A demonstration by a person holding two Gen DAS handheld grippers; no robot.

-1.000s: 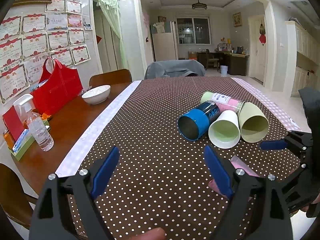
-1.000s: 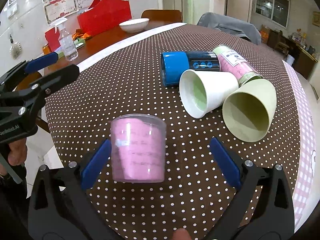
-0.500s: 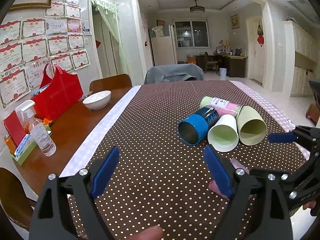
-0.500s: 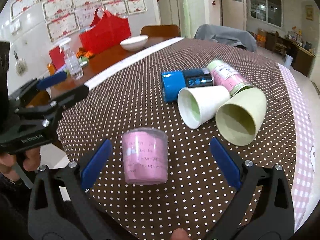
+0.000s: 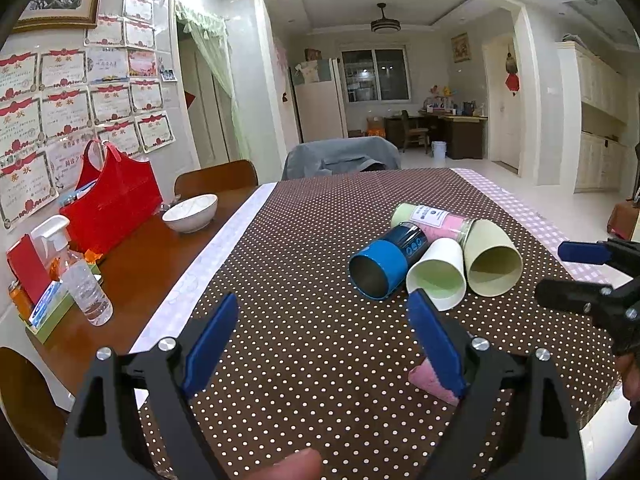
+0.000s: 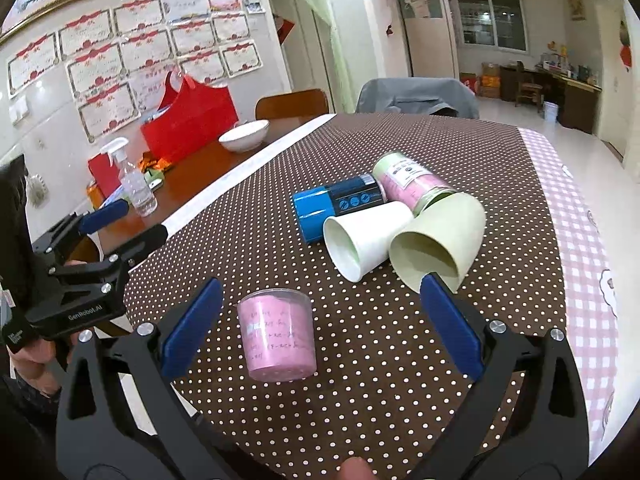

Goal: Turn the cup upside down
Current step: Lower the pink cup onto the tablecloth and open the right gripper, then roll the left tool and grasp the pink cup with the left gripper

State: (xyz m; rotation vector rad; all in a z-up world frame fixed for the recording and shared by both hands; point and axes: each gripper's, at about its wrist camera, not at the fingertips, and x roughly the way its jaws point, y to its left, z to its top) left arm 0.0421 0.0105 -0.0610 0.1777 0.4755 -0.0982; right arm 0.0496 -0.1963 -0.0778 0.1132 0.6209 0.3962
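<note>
Right wrist view puts your right gripper (image 6: 320, 316) low in the frame with its blue fingers (image 6: 191, 327) spread wide and gripping nothing; the pink cup (image 6: 276, 335) stands between them on the dotted tablecloth (image 6: 240, 248), nearer the left-hand finger and touching neither; you see it with its narrower end up and its wider end on the cloth. Above it, right of centre, four more containers lie on their sides in a tight cluster: a blue can (image 6: 338, 205), a white paper cup (image 6: 364, 240), a pale green cup (image 6: 440, 240) and a pink-labelled bottle (image 6: 408, 182) behind them, each touching a neighbour. Your left gripper (image 6: 116, 224) shows at the left edge of that frame, well clear of the cup.

Left wrist view shows your left gripper (image 5: 320, 336) with fingers equally wide and empty; only a sliver of the pink cup (image 5: 428, 378) peeks out behind the right-hand finger at lower right; your right gripper (image 5: 576, 272) enters from the right edge. On the bare wood at left sit a white bowl (image 5: 191, 213), a red bag (image 5: 110, 204) and a spray bottle (image 5: 82, 280).
</note>
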